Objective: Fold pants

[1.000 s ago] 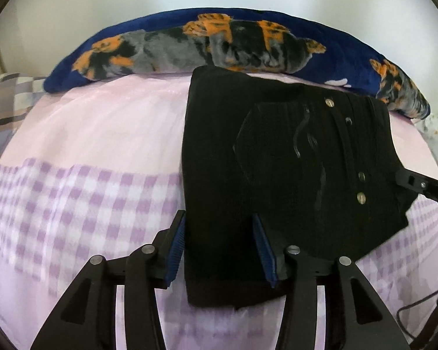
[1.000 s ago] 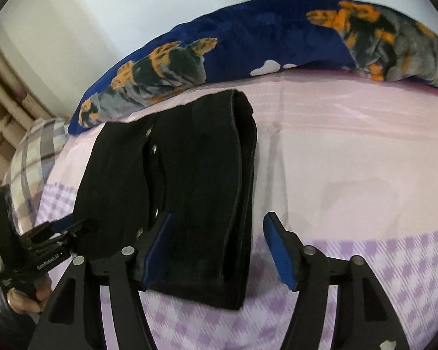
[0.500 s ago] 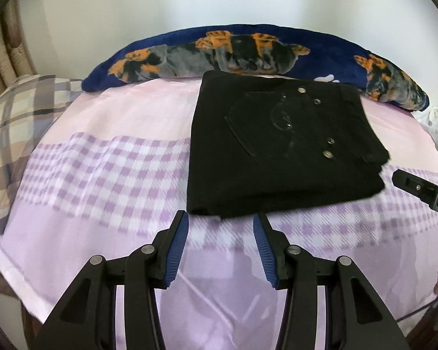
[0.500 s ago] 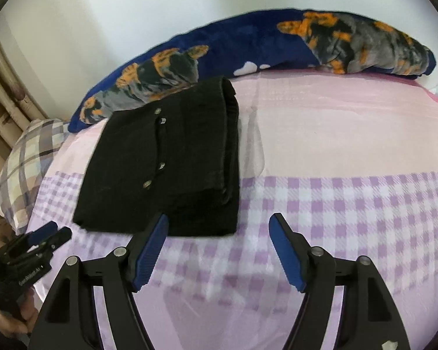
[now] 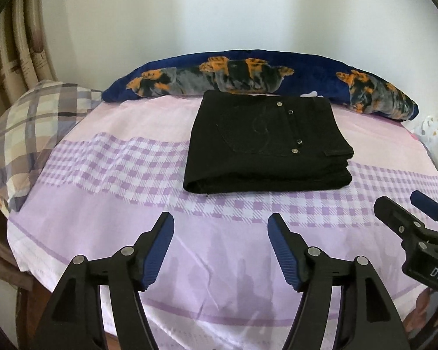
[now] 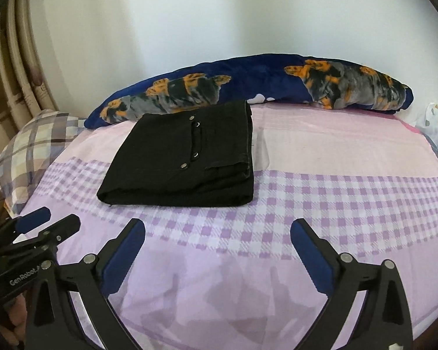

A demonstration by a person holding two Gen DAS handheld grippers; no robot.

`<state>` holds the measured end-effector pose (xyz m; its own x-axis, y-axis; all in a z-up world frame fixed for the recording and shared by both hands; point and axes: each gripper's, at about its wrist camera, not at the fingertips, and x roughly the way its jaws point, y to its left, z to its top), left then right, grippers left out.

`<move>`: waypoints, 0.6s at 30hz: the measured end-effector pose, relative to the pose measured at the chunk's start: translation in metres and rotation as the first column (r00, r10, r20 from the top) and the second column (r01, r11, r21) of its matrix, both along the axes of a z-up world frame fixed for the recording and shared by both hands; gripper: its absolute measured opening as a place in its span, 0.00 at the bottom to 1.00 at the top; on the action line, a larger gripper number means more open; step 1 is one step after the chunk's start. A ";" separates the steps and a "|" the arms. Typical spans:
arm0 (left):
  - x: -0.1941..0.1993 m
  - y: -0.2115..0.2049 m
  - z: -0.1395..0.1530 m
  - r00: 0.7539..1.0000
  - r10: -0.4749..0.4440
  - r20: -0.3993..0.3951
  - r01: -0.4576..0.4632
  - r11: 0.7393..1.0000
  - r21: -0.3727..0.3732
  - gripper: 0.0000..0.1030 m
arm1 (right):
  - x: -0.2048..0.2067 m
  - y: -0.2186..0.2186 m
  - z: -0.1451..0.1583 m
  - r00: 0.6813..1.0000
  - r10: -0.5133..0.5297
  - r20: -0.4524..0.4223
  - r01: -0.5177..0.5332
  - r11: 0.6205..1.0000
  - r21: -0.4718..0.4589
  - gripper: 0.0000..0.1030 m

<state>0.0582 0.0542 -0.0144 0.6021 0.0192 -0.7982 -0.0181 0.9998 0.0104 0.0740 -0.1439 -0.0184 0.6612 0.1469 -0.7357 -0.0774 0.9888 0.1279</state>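
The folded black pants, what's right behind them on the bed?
Behind the folded black pants lies a navy blanket with orange and grey dog prints, along the white wall. The pants' far edge covers its lower border, so contact cannot be judged.

In the right wrist view, white lettering reading "GenRobot.A", cut off at its end, stands on the body of the left tool (image 6: 48, 218), low at the frame's left. In the left wrist view, "DAS", possibly part of a longer word, stands on the right tool (image 5: 406, 208).

Matt black cloth pants (image 5: 265, 143) with shiny metal studs lie on smooth, perhaps satiny, bedsheet (image 5: 108, 204).
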 end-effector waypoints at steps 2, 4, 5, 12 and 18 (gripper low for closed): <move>-0.003 0.000 0.000 1.000 0.003 0.003 -0.003 1.000 -0.001 0.66 | -0.006 0.000 0.002 1.000 -0.002 0.013 0.002 1.000 -0.007 0.97; -0.007 -0.002 0.000 1.000 0.009 0.006 -0.009 1.000 0.004 0.66 | -0.009 -0.001 0.002 1.000 -0.006 0.024 0.006 1.000 -0.018 0.97; -0.008 -0.002 0.000 1.000 0.011 0.006 -0.011 1.000 0.006 0.66 | -0.011 -0.001 0.002 1.000 -0.009 0.028 0.009 1.000 -0.016 0.97; -0.014 -0.003 0.002 0.999 0.039 0.015 -0.039 0.999 0.024 0.66 | -0.012 -0.001 -0.002 1.000 -0.006 0.029 0.007 0.999 -0.035 0.98; -0.015 -0.003 0.001 0.999 0.048 0.006 -0.048 0.999 0.022 0.66 | -0.011 0.000 -0.003 1.000 0.001 0.029 0.000 0.999 -0.048 0.98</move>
<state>0.0432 0.0513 -0.0132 0.6043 0.0660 -0.7940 -0.0661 0.9973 0.0326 0.0626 -0.1441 -0.0215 0.6821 0.1117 -0.7227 -0.0806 0.9937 0.0776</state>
